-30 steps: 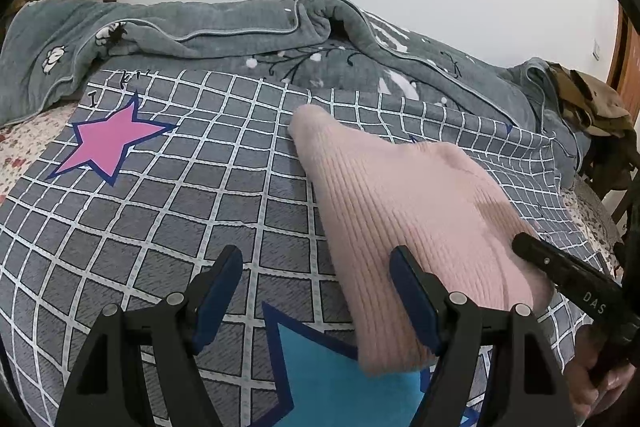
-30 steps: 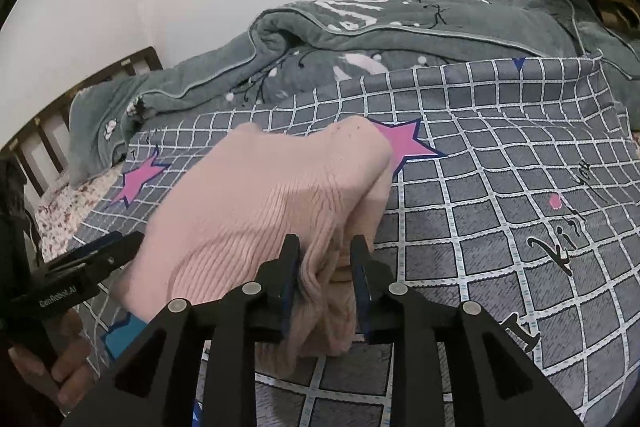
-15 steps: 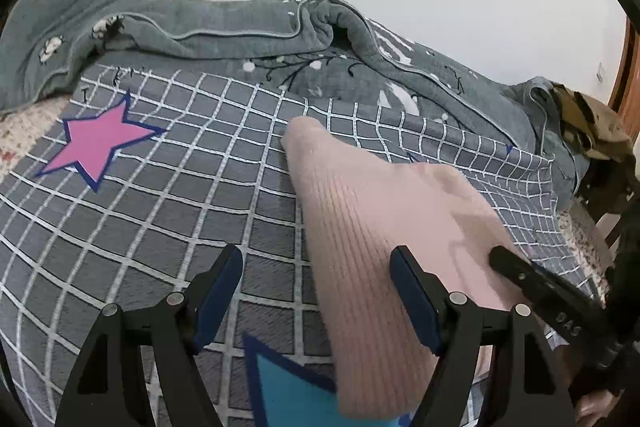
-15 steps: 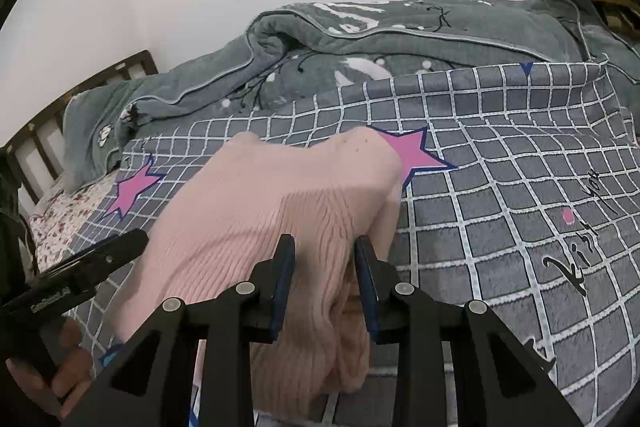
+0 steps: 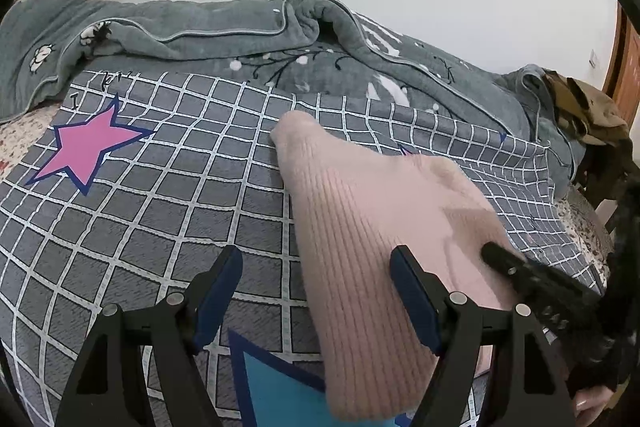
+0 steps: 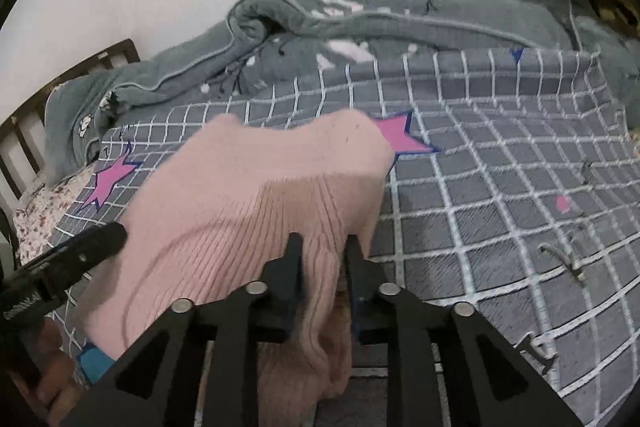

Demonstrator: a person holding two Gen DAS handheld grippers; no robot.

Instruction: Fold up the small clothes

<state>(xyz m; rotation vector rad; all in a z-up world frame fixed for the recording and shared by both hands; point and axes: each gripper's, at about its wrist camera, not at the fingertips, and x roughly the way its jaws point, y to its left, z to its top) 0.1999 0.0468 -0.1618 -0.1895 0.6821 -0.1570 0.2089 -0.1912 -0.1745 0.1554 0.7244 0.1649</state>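
Here there is one garment: a single pale pink ribbed-knit sweater (image 6: pixel 240 211), soft and thick, its ribs running lengthwise. It lies on the bed, draped over the grey checked bedspread (image 5: pixel 160 227), with one rounded end reaching toward the far blanket and the near end bunched and lifted. In the right wrist view the knit folds over on itself, so a doubled layer hangs down between the fingers.

Two claws are present. The right claw (image 6: pixel 322 267) is clamped on the bunched near edge of the sweater; its jaws have just been closing a little further, with the fabric pinched between them. The left claw (image 5: pixel 316 291) stands wide apart, its blue pads straddling the sweater's side edge and bare bedspread; whether the right-hand pad touches the knit is hard to say.

The bedspread shows two pink stars (image 6: pixel 112 179) and one blue star (image 5: pixel 280 387). One rumpled grey blanket (image 5: pixel 200 31) lies along the wall, beside a dark wooden bed frame (image 6: pixel 24 131).
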